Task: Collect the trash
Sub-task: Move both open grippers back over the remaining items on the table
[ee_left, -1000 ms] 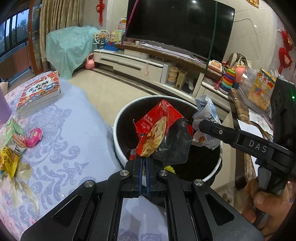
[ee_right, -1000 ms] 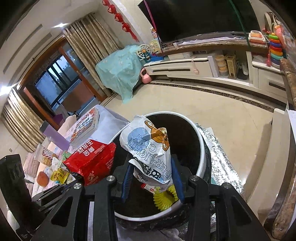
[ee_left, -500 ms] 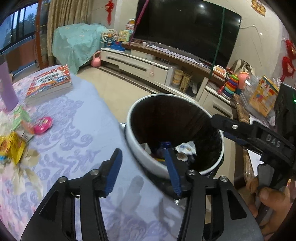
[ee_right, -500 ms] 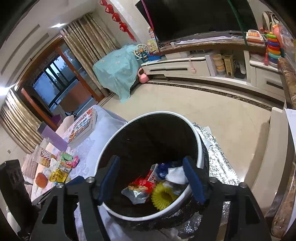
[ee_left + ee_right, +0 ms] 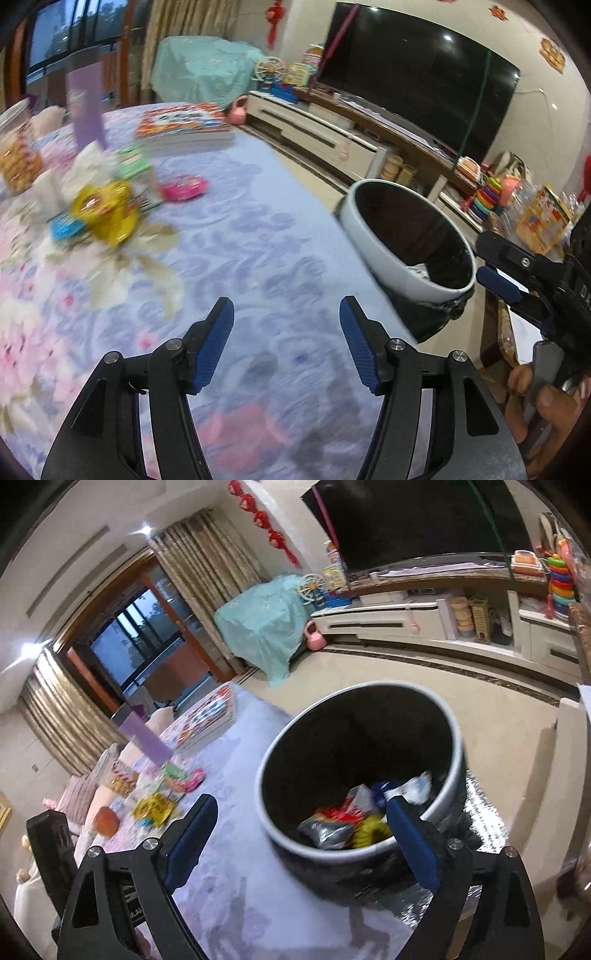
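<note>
Beside the counter (image 5: 258, 236), which wears a lilac cloth with a floral print, stands a round trash bin (image 5: 454, 738) with a pale rim and a dark inside, its edge just past the counter's own; in it lie a red and silver snack bag (image 5: 327, 825), a yellow ridged thing (image 5: 371, 829) and a white and blue wrapper (image 5: 410, 788), heaped together at the bottom. The left gripper (image 5: 286, 343) hangs above bare cloth with its jaws apart and nothing between them; they have just been opening. The right gripper (image 5: 301, 843) is tilted down toward the near rim of the trash bin, its jaws spread wide and having just been opening too, with nothing clamped; its right blue pad (image 5: 413, 843) shows in front of the rim, and whether it touches cannot be told. Farther along the counter lies a loose cluster of litter: a yellow wrapper (image 5: 107, 212), a pink packet (image 5: 184, 187) just beside it, a green packet (image 5: 131, 162) and some pale crumpled paper (image 5: 92, 158), all blurred. Behind them a stack of picture books (image 5: 184, 127) lies flat, with a purple box (image 5: 86, 107) standing upright near it. At the right edge of the left wrist view a hand (image 5: 543, 406) grips the handle of the other tool
</note>
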{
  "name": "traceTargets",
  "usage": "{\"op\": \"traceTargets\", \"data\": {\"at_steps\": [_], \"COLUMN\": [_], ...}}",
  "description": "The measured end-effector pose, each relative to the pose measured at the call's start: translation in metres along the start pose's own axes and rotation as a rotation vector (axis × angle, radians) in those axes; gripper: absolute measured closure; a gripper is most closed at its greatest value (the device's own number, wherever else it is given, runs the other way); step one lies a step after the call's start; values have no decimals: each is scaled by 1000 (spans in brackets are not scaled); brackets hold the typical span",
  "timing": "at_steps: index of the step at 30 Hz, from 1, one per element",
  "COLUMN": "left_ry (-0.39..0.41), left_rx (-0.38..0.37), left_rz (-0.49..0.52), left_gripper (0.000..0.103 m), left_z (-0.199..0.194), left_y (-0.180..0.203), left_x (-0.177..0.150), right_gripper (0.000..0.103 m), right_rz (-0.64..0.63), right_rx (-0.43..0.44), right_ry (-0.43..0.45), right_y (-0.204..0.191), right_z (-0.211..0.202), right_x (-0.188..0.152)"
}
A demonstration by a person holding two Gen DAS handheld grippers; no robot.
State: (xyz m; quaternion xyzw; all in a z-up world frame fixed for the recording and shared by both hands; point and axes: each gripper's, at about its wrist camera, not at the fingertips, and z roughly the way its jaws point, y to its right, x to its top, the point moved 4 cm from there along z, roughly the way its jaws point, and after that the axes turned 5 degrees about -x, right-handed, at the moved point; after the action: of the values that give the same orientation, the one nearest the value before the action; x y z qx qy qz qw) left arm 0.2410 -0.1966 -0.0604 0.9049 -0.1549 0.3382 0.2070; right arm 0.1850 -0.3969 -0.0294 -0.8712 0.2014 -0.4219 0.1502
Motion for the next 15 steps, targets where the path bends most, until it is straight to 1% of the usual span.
{"op": "traceTargets", "data": {"at_steps": [6,11,15], "left_ry": [18,27,32], "left_rx": [41,78,103], "left_rz": [-84,-144,-170], "left_gripper": [42,42,42], "left_z": [-23,-37,-44], "left_y": [-44,-75,-95], "left_x": [-15,-27,-34], "right_gripper": [8,7,7], "right_rz": [-24,-46,-62], "right_rx": [50,82,102], "right_ry": [-12,-41,-69], "right_y": [-28,-51,-67], "right_z": [-1,8,16], "right_x": [-19,-31,-42]}}
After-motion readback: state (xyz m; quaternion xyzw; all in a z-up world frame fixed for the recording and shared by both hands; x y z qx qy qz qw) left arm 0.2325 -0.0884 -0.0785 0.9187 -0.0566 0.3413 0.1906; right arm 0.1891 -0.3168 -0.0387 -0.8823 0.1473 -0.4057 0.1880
